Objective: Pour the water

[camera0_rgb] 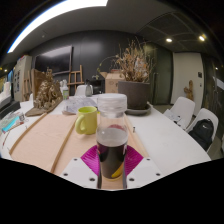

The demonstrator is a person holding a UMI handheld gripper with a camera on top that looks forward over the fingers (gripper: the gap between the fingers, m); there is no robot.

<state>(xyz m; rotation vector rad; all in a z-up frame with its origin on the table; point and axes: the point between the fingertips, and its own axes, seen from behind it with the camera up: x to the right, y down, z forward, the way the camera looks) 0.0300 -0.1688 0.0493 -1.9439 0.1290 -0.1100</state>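
1 clear jar point(111, 135), dark liquid in lower part, upper part empty, lid on; stands w/ the tongs point(112, 165) clenched on it, pink pads either side. 1 yellow-green mug point(88, 120) just left beyond it on worktop point(45, 140); contents can't tell. 1 planter point(133, 93) w/ dry stalks behind.

Jar point(112, 135) between fingers point(86, 170); mug point(87, 120) left behind.

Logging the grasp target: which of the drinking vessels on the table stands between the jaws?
The clear glass jar holding dark liquid stands between the jaws; the yellow-green mug sits beyond it, farther along the table.
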